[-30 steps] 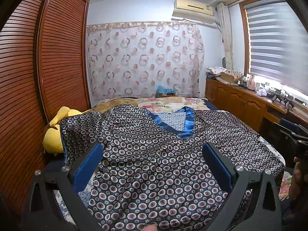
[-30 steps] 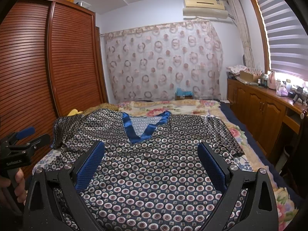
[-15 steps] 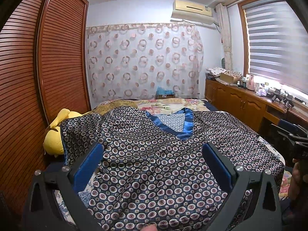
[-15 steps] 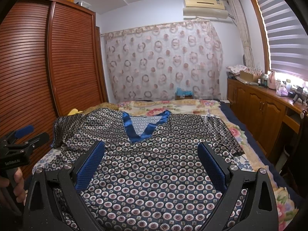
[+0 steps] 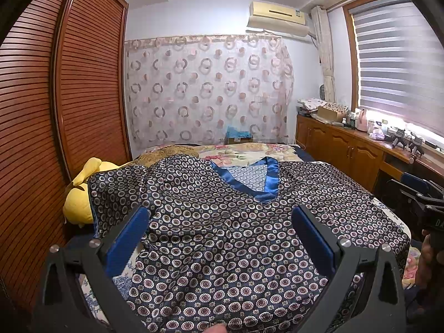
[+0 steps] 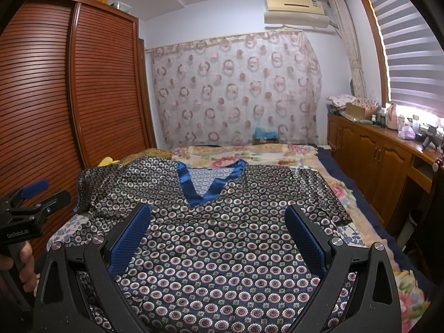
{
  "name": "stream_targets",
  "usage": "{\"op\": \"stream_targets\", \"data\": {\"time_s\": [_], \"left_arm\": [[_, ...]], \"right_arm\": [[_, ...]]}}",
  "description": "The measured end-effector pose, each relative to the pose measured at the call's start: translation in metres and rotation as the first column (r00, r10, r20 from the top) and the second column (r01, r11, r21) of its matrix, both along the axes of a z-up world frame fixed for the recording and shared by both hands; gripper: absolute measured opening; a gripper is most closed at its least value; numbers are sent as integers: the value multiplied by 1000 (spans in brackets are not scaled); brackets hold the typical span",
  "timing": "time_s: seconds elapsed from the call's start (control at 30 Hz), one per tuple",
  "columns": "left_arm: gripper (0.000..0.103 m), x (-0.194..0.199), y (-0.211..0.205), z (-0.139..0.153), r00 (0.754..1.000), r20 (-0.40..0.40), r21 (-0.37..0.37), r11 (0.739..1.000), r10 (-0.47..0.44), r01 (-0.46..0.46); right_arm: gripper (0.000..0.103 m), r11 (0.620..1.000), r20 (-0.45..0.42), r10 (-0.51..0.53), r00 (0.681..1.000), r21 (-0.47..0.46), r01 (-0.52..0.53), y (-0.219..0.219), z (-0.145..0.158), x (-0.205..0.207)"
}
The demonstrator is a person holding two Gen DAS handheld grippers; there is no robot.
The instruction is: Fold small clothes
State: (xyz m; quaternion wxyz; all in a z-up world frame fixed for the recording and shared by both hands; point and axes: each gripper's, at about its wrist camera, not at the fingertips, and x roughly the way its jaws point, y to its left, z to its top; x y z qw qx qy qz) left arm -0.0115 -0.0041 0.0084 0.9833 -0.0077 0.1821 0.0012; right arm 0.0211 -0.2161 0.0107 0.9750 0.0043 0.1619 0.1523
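A dark blue satin top (image 5: 222,236) with a ring pattern and a bright blue V-neck trim (image 5: 266,183) lies spread flat on the bed; it also shows in the right wrist view (image 6: 222,244). My left gripper (image 5: 220,219) is open, hovering over the top's lower left part, empty. My right gripper (image 6: 217,217) is open over the lower middle of the top, empty. The left gripper also shows at the left edge of the right wrist view (image 6: 36,197). The right gripper shows at the right edge of the left wrist view (image 5: 421,194).
The bed (image 6: 249,152) has a floral cover. A yellow plush toy (image 5: 80,191) lies at the bed's left edge by the slatted wardrobe (image 5: 55,111). A wooden cabinet (image 6: 383,161) with clutter runs along the right wall under the window.
Both grippers have stayed nearly still; the views shift only slightly. The top has not moved.
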Motion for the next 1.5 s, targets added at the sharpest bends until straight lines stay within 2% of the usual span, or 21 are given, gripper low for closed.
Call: {"op": "stream_targets", "data": {"time_s": [0.97, 1.2, 1.5], "left_arm": [[103, 0, 3, 0, 1000, 0, -5, 1000, -1, 1], [103, 11, 8, -17, 999, -39, 2, 1000, 20, -20], [103, 31, 34, -37, 994, -82, 5, 998, 67, -67]], "right_arm": [[99, 1000, 0, 1, 1000, 0, -1, 0, -1, 0], [99, 1000, -17, -2, 1000, -7, 1, 5, -7, 5], [99, 999, 28, 0, 1000, -54, 2, 21, -18, 23]]}}
